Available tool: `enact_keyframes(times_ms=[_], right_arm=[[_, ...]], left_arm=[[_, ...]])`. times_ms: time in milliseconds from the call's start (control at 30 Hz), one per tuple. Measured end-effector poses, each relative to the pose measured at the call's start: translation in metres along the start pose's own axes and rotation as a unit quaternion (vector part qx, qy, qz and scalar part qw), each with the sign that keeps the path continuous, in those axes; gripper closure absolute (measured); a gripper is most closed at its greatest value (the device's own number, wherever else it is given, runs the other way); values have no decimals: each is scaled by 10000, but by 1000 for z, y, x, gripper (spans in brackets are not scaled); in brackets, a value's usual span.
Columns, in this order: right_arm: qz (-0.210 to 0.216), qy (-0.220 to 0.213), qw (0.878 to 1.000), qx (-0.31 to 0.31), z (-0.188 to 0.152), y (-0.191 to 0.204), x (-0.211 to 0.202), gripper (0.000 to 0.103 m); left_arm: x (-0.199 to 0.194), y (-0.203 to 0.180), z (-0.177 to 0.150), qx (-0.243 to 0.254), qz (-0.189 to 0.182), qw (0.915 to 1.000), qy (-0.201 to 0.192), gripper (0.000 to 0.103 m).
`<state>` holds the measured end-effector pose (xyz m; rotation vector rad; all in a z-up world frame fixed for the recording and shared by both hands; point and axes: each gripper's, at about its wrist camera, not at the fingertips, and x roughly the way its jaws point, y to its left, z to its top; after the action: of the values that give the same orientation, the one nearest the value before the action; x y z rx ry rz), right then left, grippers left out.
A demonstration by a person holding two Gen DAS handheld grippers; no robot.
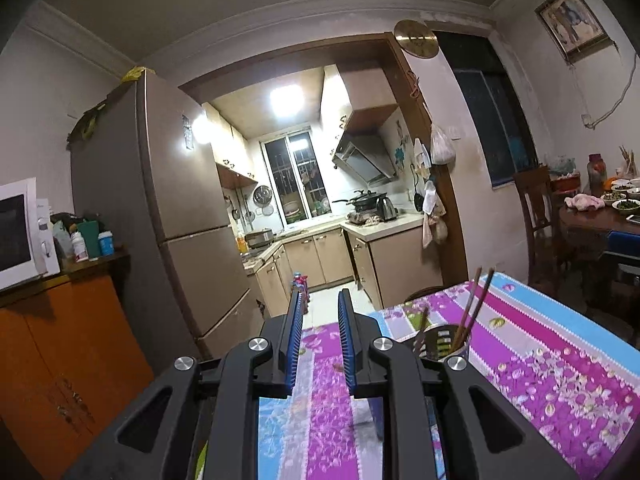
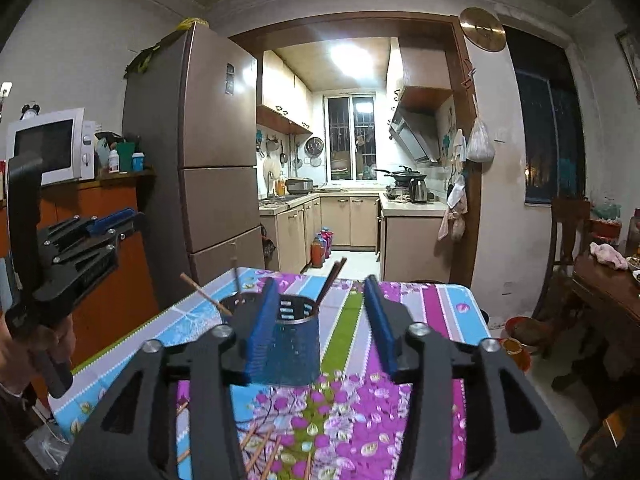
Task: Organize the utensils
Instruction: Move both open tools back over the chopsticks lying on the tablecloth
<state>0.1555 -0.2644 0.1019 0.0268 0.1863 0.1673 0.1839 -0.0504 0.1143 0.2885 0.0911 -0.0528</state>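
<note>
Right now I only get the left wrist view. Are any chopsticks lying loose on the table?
Observer: Yes. The right wrist view shows loose chopsticks lying on the tablecloth, close under the right hand-held gripper.
Operator: Is that one gripping anything?
Observer: No. Its jaws stand open and empty, with the utensil holder just ahead of them.
Operator: Where is my left hand-held gripper?
Observer: The left hand-held gripper is beyond the table's left edge, gripped by a hand.
</note>
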Motion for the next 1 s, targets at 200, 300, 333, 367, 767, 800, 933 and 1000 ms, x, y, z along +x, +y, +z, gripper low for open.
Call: enact_keyframes(times_ms=[200, 300, 333, 367, 767, 800, 933, 1000], right_arm=[[-147, -524, 9985, -47, -26, -11, -44, 9], [-189, -391, 9991, -12, -42, -21, -62, 6], [-224, -279, 9994, 19, -49, -24, -67, 6], [-250, -207, 9995, 52, -53, -26, -71, 6], [-795, 845, 9931, 157, -154, -12, -133, 6], [-782, 887, 9930, 70, -161, -7, -138, 6], [-559, 1106, 9920, -255, -183, 28, -146, 6], [-287, 1245, 9917, -108, -192, 40, -145, 6]], left_arm=[[-37, 19, -37, -165, -12, 9997, 173, 57], [-67, 37, -65, -324, -194, 9989, 279, 39], [-75, 41, -72, -341, -259, 9986, 309, 36], [-82, 45, -79, -358, -310, 9983, 348, 34], [-170, 48, -178, -548, -1488, 9803, 1174, 22], [-176, 43, -189, -521, -1522, 9783, 1303, 22], [-190, 22, -216, -267, -1657, 9720, 1644, 22], [-194, 13, -226, -196, -1756, 9685, 1757, 23]])
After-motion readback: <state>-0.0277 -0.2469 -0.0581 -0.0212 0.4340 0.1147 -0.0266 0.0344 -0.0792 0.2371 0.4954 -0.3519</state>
